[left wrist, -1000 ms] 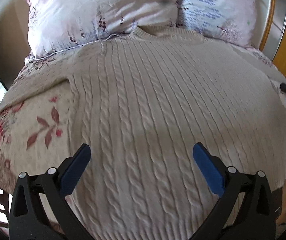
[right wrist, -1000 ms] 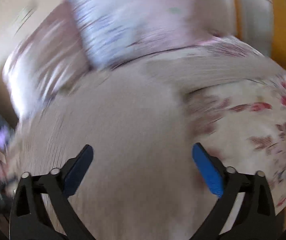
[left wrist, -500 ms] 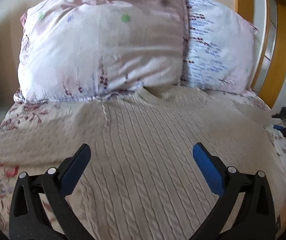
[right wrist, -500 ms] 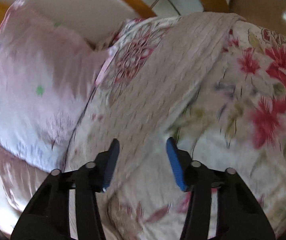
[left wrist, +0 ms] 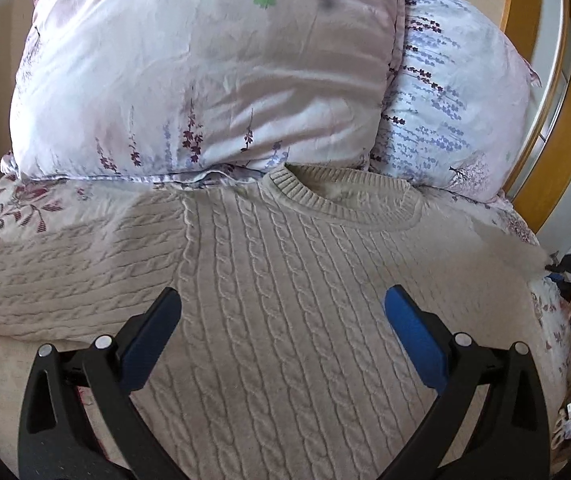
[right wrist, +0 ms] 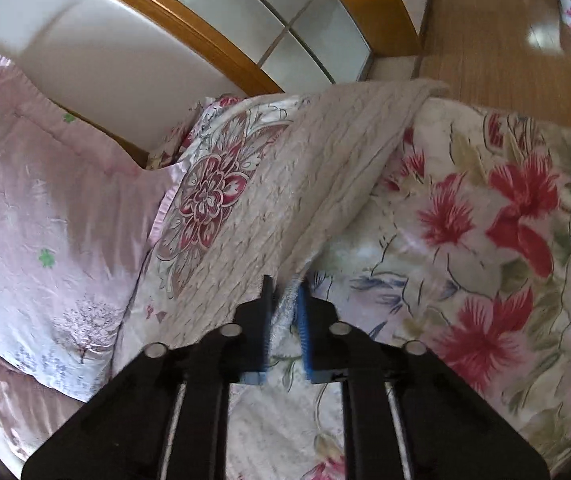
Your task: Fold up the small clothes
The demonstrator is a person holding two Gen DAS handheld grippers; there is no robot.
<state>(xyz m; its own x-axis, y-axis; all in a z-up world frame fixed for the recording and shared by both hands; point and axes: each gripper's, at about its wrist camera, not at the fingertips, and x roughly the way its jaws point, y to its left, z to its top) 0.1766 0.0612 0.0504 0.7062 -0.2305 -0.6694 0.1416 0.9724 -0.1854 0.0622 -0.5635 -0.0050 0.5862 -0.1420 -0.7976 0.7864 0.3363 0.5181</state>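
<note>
Sweater (left wrist: 293, 320): cream cable-knit, spread flat on the bed (right wrist: 485, 240), collar at upper centre against the pillows (left wrist: 205, 80).
Sleeve (right wrist: 325, 168): runs from the right-wrist frame's centre to its upper right, draping over the bed's edge.
Left gripper (left wrist: 281, 332): jaws wide apart above the chest, holding nothing.
Right gripper (right wrist: 285, 320): jaws nearly together, seemingly pinching the sleeve's edge.
Handling: soft, thick, stretchy; likely sags when lifted, so take hems, cuffs or shoulder seams.

sweater (left wrist: 285, 300) | beige cable-knit | flat, face-up | collar touching pillows
</note>
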